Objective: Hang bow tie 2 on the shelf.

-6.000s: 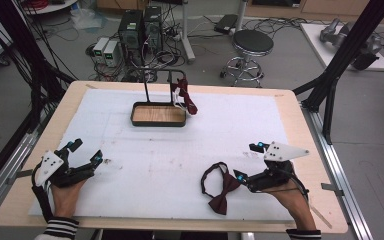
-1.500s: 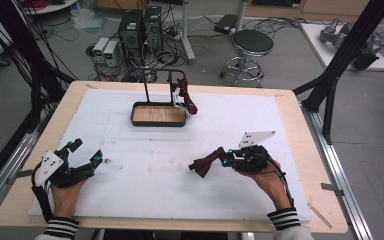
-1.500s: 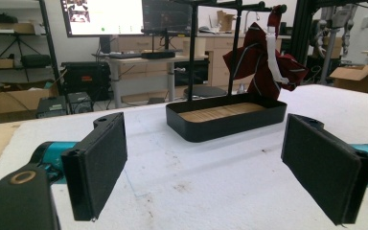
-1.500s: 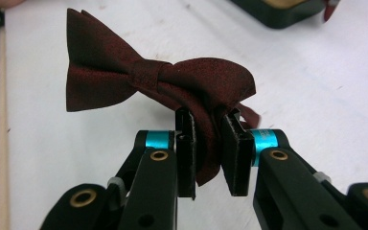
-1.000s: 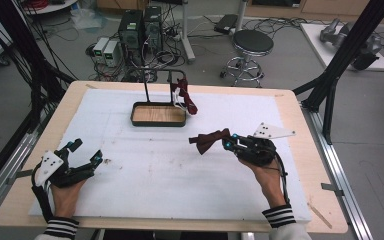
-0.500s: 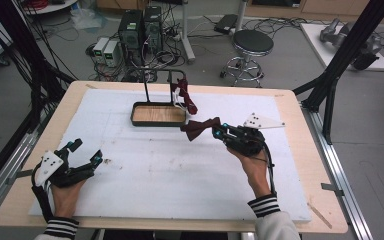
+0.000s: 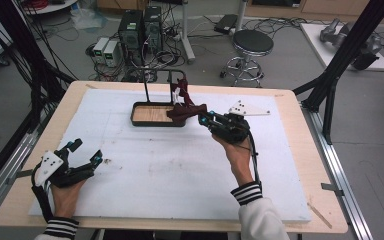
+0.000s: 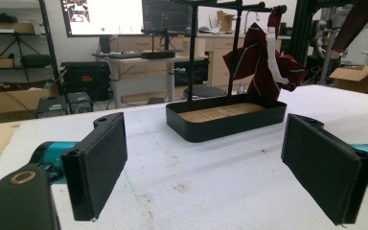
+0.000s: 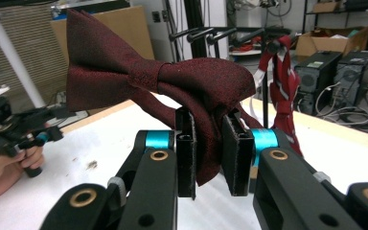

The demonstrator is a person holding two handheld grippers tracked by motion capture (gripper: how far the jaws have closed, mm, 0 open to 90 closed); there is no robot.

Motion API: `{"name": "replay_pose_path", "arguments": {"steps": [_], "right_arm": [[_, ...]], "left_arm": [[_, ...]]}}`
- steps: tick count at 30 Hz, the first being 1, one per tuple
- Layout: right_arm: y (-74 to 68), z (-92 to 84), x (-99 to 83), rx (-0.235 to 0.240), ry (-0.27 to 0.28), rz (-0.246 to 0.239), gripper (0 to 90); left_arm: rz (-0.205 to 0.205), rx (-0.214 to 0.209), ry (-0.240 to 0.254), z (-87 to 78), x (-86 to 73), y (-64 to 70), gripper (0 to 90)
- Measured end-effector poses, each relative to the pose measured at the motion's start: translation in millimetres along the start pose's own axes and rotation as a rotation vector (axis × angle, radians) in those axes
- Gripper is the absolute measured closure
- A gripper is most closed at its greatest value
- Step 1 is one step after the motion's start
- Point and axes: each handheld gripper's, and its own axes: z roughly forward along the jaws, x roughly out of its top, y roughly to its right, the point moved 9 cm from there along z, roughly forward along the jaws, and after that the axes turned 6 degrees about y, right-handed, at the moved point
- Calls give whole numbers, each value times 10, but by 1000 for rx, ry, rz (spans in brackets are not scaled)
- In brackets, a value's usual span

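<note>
White foam sheeting covers your surface [image 7: 155, 175], scuffed and faintly marked, with a pale wooden border around it and a cluttered lab floor of cables, computer towers and a stool beyond. Your right claw [image 9: 206, 158] is closed on a dark red bow tie [image 9: 148, 76], pinching one hanging fold of cloth between its flat black pads. In the high view the bow tie [image 7: 186, 111] hangs in the air just beside the near right end of the tray [image 7: 139, 122], close under the black rack [image 7: 165, 75] that rises from it.

The grip looks thin (only a fold, not the knot), so the satiny weave could slide out if you swing or tilt quickly. The loose wings droop and could snag a rack post, or catch the other bow tie [image 7: 181, 92] already draped there with its pale strap, and drag it off the bar. Pushing the claw against the light rack might also shift or tip the whole stand.

The bow tie is soft, finely textured fabric with a matte sheen, pleated into two flared wings around a tight centre band. The tray is shallow, with rounded corners, dark walls and a wood-grain floor; the rack is thin black rod.

Your left claw [image 8: 211, 167] rests on the surface well apart from all this, pads spread wide around nothing.
</note>
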Motion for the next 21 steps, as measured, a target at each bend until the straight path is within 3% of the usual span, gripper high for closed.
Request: {"name": "replay_pose_path", "arguments": {"steps": [6,21], "right_arm": [[13,125,90,-20,16,8,784],[-61,490,312,-13,47,5,784]], "left_arm": [[-1,0,2,2,1,0,163],[-1,-1,0,0,0,-1,163]]}}
